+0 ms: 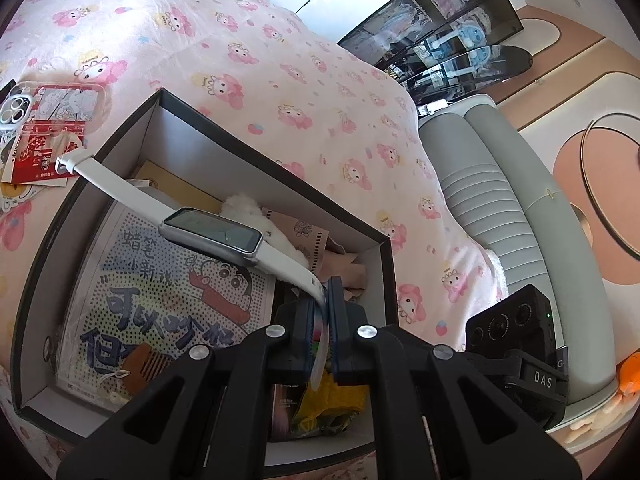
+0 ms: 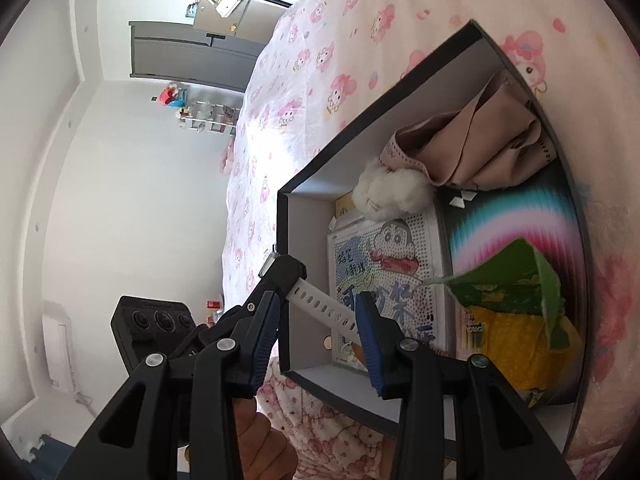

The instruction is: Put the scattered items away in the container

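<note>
The smartwatch (image 1: 212, 234) is held by one strap end in the closed left gripper (image 1: 326, 312), extended far-left over the box (image 1: 384, 280); the right gripper (image 2: 318, 320) is parted, clear of the strap.

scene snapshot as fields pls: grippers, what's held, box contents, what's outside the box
left gripper: shut on the white strap of the smart band, above the box
right gripper: open, strap end between its fingers, not clamped
box: open, on the bedspread
in box: cartoon sheet, white fluffy item, beige cloth, green packet
outside box: phone case, on the bedspread beside it
</note>
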`<state>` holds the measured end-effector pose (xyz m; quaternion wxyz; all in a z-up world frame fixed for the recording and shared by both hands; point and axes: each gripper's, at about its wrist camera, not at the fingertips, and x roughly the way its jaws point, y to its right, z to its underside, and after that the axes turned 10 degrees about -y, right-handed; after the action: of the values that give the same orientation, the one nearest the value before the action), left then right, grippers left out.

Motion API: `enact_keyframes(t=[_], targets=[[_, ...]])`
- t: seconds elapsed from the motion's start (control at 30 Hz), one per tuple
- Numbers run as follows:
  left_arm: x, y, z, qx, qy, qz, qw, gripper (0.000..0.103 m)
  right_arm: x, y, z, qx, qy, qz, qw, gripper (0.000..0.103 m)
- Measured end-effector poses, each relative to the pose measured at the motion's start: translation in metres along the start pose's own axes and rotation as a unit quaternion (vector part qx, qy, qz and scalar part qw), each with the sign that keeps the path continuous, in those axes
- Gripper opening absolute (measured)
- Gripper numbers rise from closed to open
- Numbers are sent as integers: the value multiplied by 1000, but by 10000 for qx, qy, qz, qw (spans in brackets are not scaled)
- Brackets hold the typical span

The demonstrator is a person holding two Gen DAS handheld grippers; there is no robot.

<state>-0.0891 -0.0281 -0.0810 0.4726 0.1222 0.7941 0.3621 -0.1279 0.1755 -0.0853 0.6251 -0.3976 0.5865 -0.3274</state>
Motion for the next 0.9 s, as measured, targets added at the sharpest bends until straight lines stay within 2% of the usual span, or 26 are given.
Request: enact_keyframes(t=[0.1, 0.27, 0.33, 0.47, 0.53, 0.6, 0.73, 0.9], targets=[[2, -2, 2, -9, -25, 2, 10000, 4, 10, -1, 1, -8, -235, -199, 9995, 35], [5, -6, 3, -67, -62, 29, 10000, 4, 7, -1, 1, 41, -183, -355, 9992, 36], [6, -6, -3, -106, -60, 97, 9999, 4, 6, -2, 2, 24, -181, -83, 9998, 36], [0, 9, -17, 61, 107, 40, 9999, 4, 5, -13, 8, -331, -63, 834, 9959, 36], [-1, 13, -21, 98, 132, 49, 9999, 4, 9, -20, 10, -551, -117, 1126, 9920, 36], [1, 13, -22, 87, 92, 68, 9999, 4, 12, -22, 10, -633, -148, 1245, 9901, 36], [8, 10, -15, 51, -37, 173, 9998, 4, 8, -7, 3, -282, -96, 698, 9971, 36], [15, 3, -7, 1, -127, 183, 9998, 4, -10, 13, -1, 157, 250, 478, 9984, 36]])
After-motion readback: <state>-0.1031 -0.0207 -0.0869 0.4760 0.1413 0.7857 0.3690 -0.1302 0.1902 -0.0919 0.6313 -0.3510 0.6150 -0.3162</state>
